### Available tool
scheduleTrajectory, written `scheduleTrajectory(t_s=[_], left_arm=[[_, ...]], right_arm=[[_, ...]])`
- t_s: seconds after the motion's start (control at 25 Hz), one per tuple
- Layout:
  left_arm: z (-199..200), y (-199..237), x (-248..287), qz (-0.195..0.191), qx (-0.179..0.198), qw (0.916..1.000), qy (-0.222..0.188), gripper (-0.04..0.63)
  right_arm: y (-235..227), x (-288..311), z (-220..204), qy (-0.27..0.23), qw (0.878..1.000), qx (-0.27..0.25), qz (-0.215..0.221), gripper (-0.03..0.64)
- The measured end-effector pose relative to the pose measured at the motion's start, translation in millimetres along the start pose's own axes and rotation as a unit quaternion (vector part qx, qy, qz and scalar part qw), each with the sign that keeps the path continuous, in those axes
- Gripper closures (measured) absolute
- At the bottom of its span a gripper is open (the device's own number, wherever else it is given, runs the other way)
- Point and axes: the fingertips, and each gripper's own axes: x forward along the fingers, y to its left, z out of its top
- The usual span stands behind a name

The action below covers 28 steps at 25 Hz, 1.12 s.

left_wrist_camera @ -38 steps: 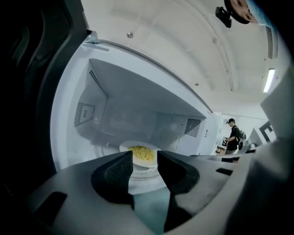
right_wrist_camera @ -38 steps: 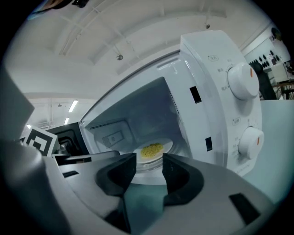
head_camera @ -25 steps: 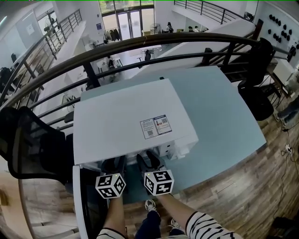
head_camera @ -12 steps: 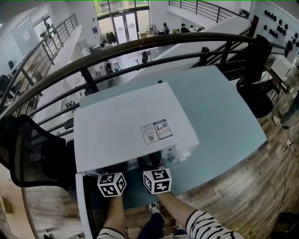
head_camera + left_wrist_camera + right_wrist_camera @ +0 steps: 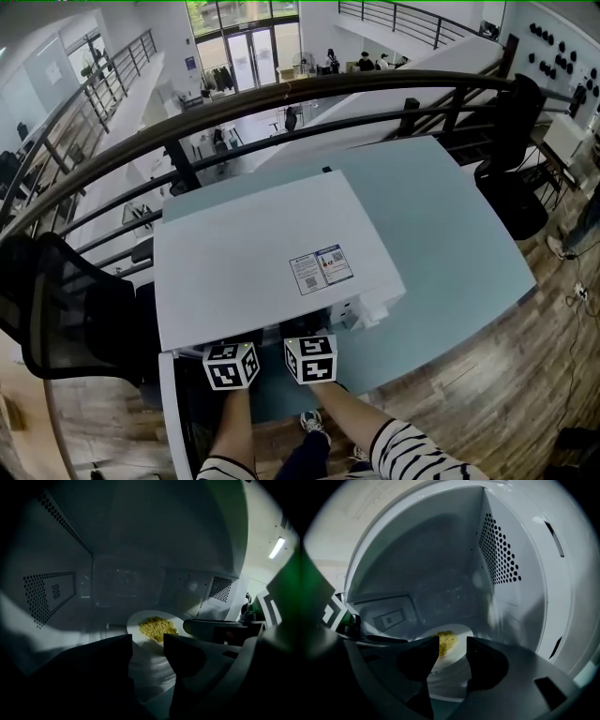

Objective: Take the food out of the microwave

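A white plate [image 5: 134, 622] with yellow food [image 5: 157, 629] sits on a round turntable deep inside the white microwave [image 5: 262, 253]. My left gripper [image 5: 147, 641] reaches into the cavity just short of the plate. Its jaws have just been opening, and nothing is pressed between them; the plate's near rim shows through the gap. My right gripper [image 5: 453, 643] is open beside it, with the plate [image 5: 461, 632] and food [image 5: 447, 641] beyond its tips. In the head view only the two marker cubes [image 5: 232, 365] [image 5: 310, 358] show; the microwave's top hides the jaws.
The microwave door [image 5: 169, 412] hangs open at the lower left. Perforated side walls [image 5: 47, 595] [image 5: 499, 555] close in the cavity. The microwave stands on a pale blue table [image 5: 450, 234], with a black railing [image 5: 281, 94] behind and a black chair [image 5: 66, 300] to the left.
Both marker cubes have moved forward to the microwave's front edge, and more of each gripper is now hidden under its top.
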Motion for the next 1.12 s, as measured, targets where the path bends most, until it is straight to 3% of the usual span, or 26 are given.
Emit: scheduleTrajectory(t_s=[0.24,0.4,0.56,0.8,1.12], left_arm=[[-5,-1,5,0.007,0.011,0.9996,0.027,0.399],[-3,1,5,0.017,-0.005,0.9996,0.021,0.376],[-3,-3,7,0.013,0.014,0.9994,0.029,0.370],[-3,-4,1,0.005,-0.011,0.9999,0.006,0.370],[-7,-12,-17,0.011,-0.032,0.9992,-0.018,0.370]], right_arm=[[-5,5,-5,0.025,0.999,-0.004,-0.026,0.439],[-6,7,-8,0.032,0.999,0.001,-0.026,0.439],[-5,7,-6,0.030,0.999,-0.001,-0.020,0.439],[-2,3,-10,0.020,0.999,0.035,0.004,0.436],[3,-14,-12,0.017,0.999,0.035,0.021,0.434]])
